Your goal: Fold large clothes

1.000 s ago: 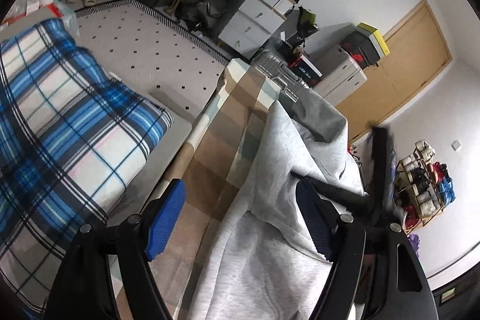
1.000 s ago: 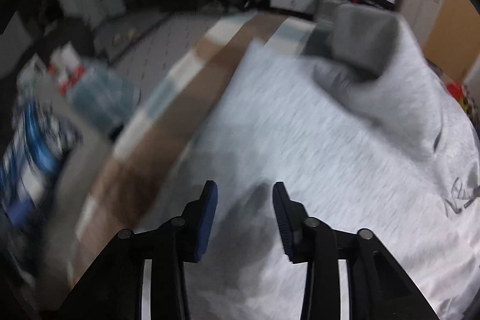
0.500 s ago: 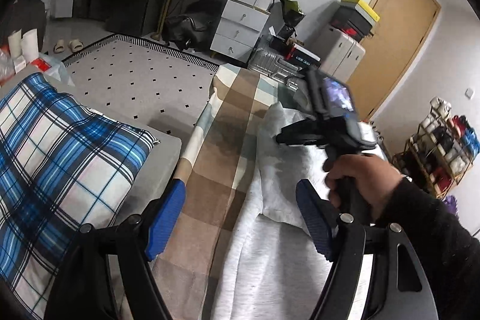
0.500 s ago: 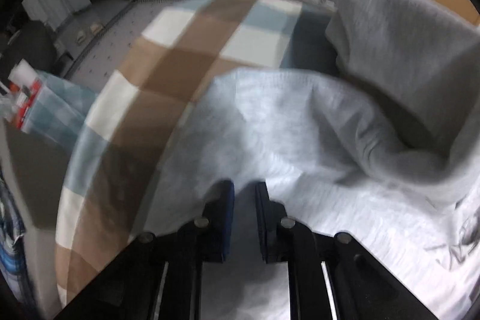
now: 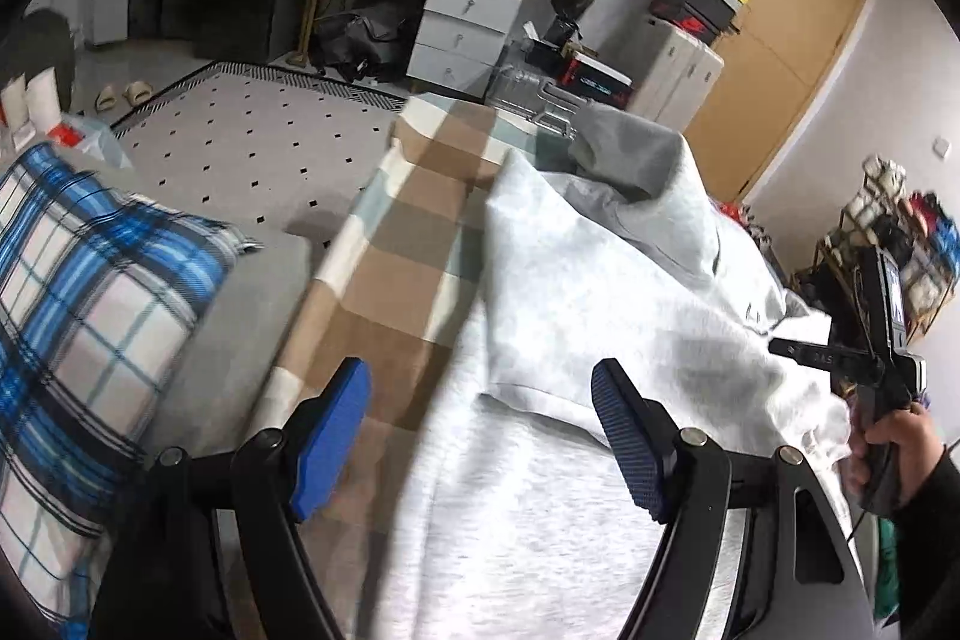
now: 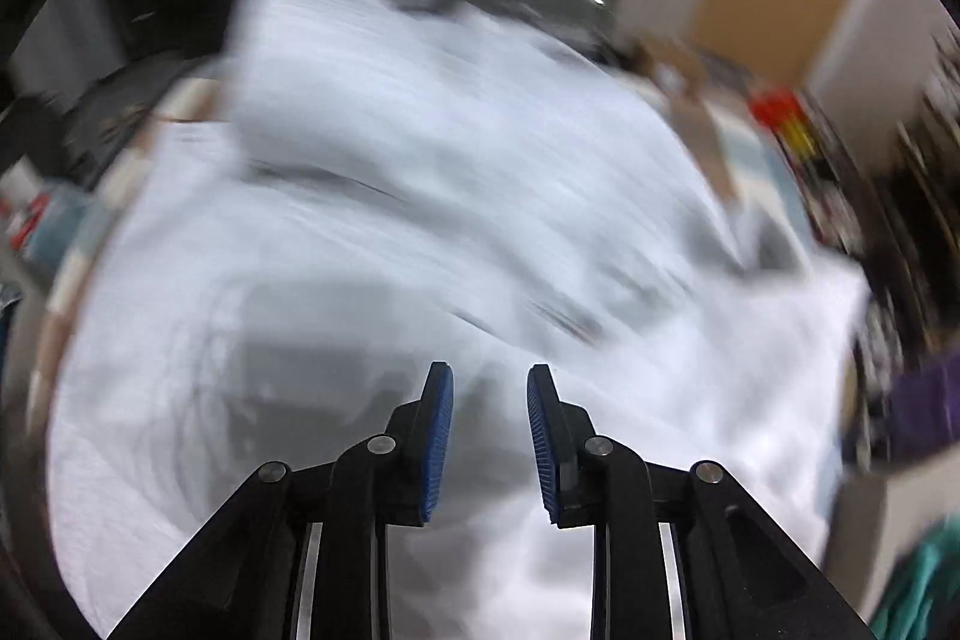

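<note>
Folding is midway, we judge: sweatshirt point(image 5: 600, 292) lies on the checked bedspread point(image 5: 408, 244), left gripper point(image 5: 480, 436) wide and empty, right gripper point(image 6: 489, 436) narrowly parted, next needing the 12 o'clock edge.

Soft, even indoor light fills the left wrist view, which is mostly sharp, though the near part of the grey garment point(image 5: 540, 490) smears slightly and a faint shadow sits on the cloth. The right wrist view is heavily motion-blurred: garment point(image 6: 420, 196) and room streak in arcs, and only the right gripper point(image 6: 490, 436) stays crisp. Both pictures bend strongly toward the rim and end in a black circular vignette.
</note>
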Demonstrator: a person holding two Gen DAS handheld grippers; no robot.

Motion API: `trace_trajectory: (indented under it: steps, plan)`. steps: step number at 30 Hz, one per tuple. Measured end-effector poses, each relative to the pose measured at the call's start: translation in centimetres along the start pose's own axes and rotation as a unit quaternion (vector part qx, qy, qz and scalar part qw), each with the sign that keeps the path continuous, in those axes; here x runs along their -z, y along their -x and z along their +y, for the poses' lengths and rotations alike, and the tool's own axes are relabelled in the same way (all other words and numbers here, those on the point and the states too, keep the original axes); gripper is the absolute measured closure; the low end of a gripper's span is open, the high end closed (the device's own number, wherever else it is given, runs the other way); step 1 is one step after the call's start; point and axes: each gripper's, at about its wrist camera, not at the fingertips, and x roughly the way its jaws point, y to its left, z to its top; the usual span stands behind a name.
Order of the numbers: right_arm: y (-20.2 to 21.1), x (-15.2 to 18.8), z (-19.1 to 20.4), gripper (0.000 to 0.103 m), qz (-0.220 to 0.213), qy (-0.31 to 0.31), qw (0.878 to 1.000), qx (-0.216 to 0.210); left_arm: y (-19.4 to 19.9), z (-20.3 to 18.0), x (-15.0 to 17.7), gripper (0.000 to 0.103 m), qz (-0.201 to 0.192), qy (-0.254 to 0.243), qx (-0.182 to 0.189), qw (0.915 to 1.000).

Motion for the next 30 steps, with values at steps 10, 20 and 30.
trace_trajectory:
  steps: [10, 20, 30]
  plan:
    - [-6.7, -0.1, -2.9, 0.077, 0.023, -0.042, 0.999, -0.019, -4.2, -5.8, 0.3, 0.031, 0.03, -0.066, 0.014, 0.9973]
    - [-7.4, 4.0, 4.9, 0.068, 0.042, 0.098, 0.985, -0.132, -9.8, -6.6, 2.0, 0.031, 0.124, -0.114, -0.056, 0.9842]
    - [-7.0, 5.4, -2.9, 0.054, -0.043, 0.047, 0.996, -0.057, -7.0, -8.0, 2.6, 0.031, 0.098, -0.1, 0.007, 0.9902]
